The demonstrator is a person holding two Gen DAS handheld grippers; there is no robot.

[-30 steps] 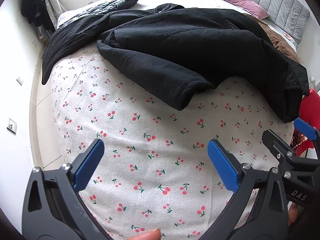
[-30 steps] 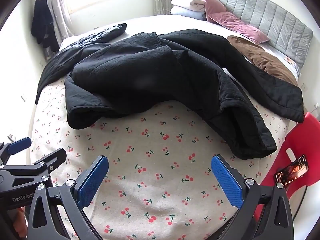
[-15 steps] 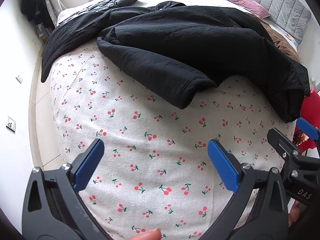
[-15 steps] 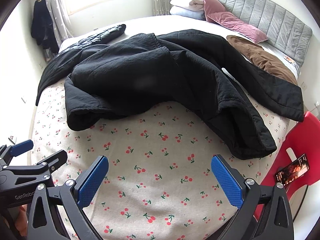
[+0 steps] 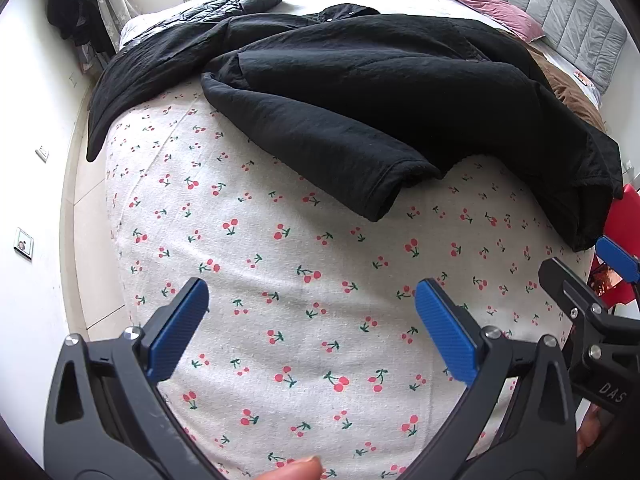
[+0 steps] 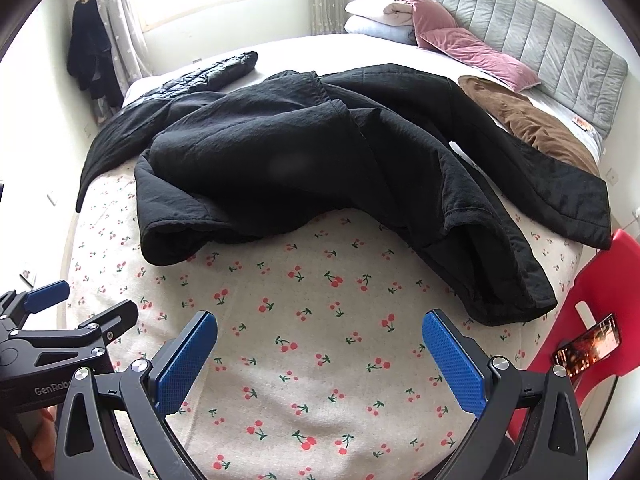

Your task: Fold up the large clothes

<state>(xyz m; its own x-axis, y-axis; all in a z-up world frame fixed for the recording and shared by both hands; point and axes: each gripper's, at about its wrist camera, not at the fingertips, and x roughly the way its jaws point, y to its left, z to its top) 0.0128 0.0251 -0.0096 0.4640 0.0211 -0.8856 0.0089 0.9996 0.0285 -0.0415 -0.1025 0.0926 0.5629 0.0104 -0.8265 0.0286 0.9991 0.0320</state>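
Observation:
A large black padded coat (image 5: pixel 380 92) lies crumpled across the bed on a white sheet with red cherries (image 5: pixel 304 320). It also shows in the right wrist view (image 6: pixel 304 160), with one sleeve cuff (image 6: pixel 168 244) at the left and another (image 6: pixel 508 300) at the right. My left gripper (image 5: pixel 312 312) is open and empty, above the sheet, short of the near sleeve cuff (image 5: pixel 384 200). My right gripper (image 6: pixel 320 344) is open and empty, above the sheet in front of the coat.
A black quilted jacket (image 6: pixel 212 74) and a brown garment (image 6: pixel 532 124) lie further back. Pillows (image 6: pixel 452 40) rest by the grey headboard (image 6: pixel 540 56). A red chair (image 6: pixel 600 308) with a phone (image 6: pixel 588 346) stands at the bed's right. Dark clothes (image 6: pixel 88 56) hang by the window.
Both grippers have drawn slightly closer to the coat, still open. The coat has not moved.

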